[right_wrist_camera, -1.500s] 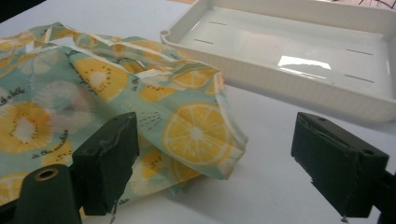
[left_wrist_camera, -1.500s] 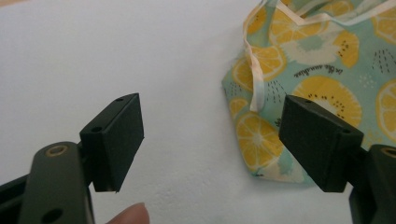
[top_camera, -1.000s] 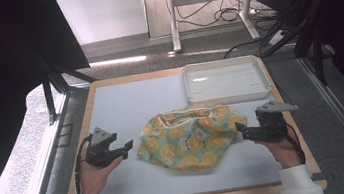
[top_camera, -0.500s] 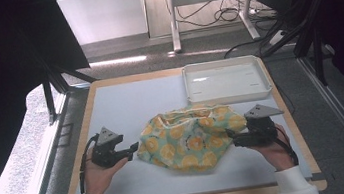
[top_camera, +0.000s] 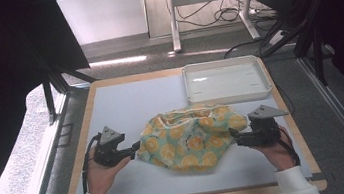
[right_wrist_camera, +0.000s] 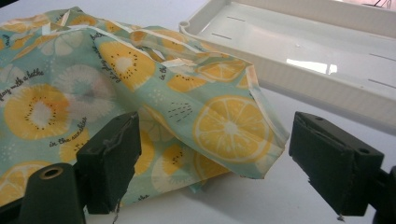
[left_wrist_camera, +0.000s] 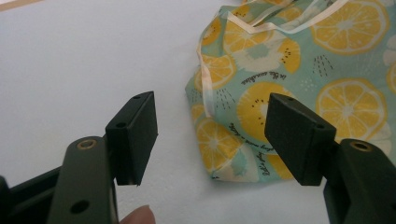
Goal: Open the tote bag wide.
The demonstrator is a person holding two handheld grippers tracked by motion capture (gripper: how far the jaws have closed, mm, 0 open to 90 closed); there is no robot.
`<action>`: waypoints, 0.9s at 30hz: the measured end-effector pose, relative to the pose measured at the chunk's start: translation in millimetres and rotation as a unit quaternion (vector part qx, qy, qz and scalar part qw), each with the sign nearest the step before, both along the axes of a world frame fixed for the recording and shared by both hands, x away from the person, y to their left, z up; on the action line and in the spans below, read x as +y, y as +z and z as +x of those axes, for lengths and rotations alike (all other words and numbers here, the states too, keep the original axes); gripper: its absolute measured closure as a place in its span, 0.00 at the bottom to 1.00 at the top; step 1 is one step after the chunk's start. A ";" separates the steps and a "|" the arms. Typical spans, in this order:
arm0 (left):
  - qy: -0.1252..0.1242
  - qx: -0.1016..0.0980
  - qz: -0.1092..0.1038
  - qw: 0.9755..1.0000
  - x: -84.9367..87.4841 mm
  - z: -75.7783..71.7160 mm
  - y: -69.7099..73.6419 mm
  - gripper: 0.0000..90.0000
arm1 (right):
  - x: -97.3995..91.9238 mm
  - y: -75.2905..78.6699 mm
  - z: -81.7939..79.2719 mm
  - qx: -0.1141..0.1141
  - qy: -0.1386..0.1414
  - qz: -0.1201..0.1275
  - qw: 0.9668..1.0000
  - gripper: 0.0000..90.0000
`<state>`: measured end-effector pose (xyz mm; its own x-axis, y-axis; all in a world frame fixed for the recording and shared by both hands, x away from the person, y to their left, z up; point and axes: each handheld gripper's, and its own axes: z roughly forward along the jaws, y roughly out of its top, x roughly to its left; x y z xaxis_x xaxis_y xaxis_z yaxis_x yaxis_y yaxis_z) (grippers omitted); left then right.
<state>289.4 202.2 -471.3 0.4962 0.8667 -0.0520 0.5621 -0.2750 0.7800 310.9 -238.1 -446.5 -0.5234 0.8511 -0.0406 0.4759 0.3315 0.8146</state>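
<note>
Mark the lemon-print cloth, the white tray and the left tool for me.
lemon-print cloth [top_camera: 191, 140], high view, middle of the crumpled fabric.
white tray [top_camera: 223, 63], high view, far rim.
left tool [left_wrist_camera: 210, 128], left gripper view, midway between its open jaw tips.

In the left gripper view, the top and right edges of the picture are cutting off the lemon-print cloth [left_wrist_camera: 299, 88], and the right pad of the left gripper [left_wrist_camera: 219, 140] is covering a part of its print. In the right gripper view, the white tray [right_wrist_camera: 299, 56] is running out at the top and right edges, and the cloth is hiding its near left corner. The small writing on the cloth is staying too blurred to read fully
</note>
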 end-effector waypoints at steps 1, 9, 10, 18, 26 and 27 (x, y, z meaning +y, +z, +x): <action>-0.001 0.001 0.003 1.000 0.2 1.9 2.6 0.38 | -1.1 0.0 0.0 0.002 -0.003 0.000 1.000 0.19; -0.008 -0.009 -0.012 1.000 -0.9 7.2 17.1 0.38 | -5.8 -0.2 -2.4 -0.003 -0.017 -0.002 1.000 0.20; -0.008 -0.007 -0.014 1.000 -1.3 8.7 18.1 0.38 | -6.0 0.6 -3.0 -0.005 -0.016 -0.002 1.000 0.20; -0.017 0.001 -0.013 1.000 -7.7 19.5 17.5 0.38 | -7.5 -1.0 -1.9 -0.003 -0.019 -0.005 1.000 0.20; -0.024 0.011 -0.012 1.000 -15.4 35.2 16.9 0.37 | -11.2 -0.4 -1.9 -0.005 -0.021 -0.003 1.000 0.20; -0.024 0.012 -0.015 1.000 -16.3 37.5 16.7 0.37 | -11.2 -0.4 -1.9 -0.005 -0.021 -0.003 1.000 0.20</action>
<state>326.9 185.9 -454.6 0.5351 0.8400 -0.0901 0.5676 -0.2785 0.7747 309.0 -249.2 -446.9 -0.4864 0.8723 -0.0508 0.4809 0.3159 0.8179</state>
